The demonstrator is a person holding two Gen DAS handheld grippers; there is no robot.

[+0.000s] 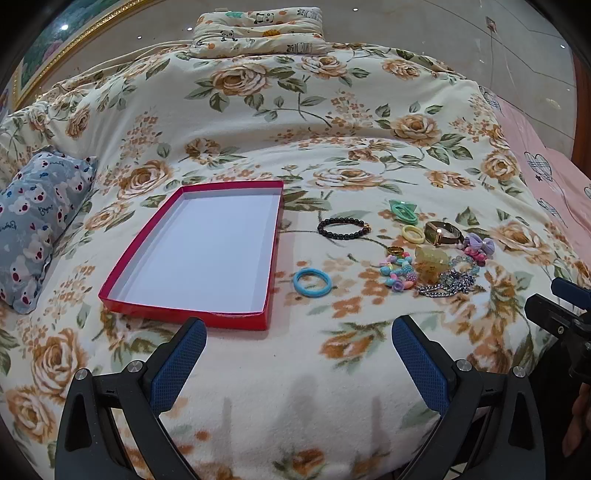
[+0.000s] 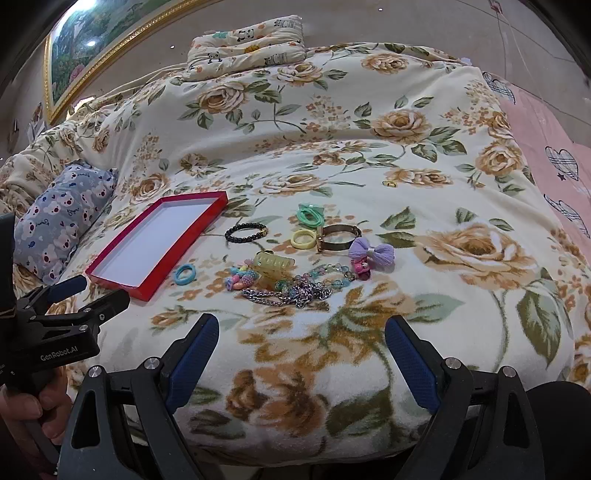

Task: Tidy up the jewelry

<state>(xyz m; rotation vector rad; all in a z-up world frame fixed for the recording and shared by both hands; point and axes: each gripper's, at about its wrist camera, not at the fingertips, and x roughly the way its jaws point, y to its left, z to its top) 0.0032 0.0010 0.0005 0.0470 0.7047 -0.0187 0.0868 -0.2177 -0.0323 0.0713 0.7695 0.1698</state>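
An empty red box lid (image 1: pixel 184 308) with a white floor lies on the floral blanket, left of a scatter of jewelry. Nearest the box is a blue ring (image 1: pixel 312 282), then a black bead bracelet (image 1: pixel 342 228), green hair ties (image 1: pixel 402 211), a yellow ring (image 1: pixel 413 234), a watch (image 1: pixel 441 232), a yellow claw clip (image 1: pixel 428 264), a silver chain (image 2: pixel 291 293) and a purple bow (image 2: pixel 371 250). My left gripper (image 1: pixel 297 328) hovers open near the box's front edge. My right gripper (image 2: pixel 301 325) hangs open, short of the chain. Both are empty.
A grey bear-print pillow (image 1: pixel 37 221) lies left of the box and a panda-print cushion (image 1: pixel 258 31) sits at the far end. A small gold ring (image 2: pixel 389 182) lies apart, further back. Pink bedding (image 1: pixel 554 177) borders the right side.
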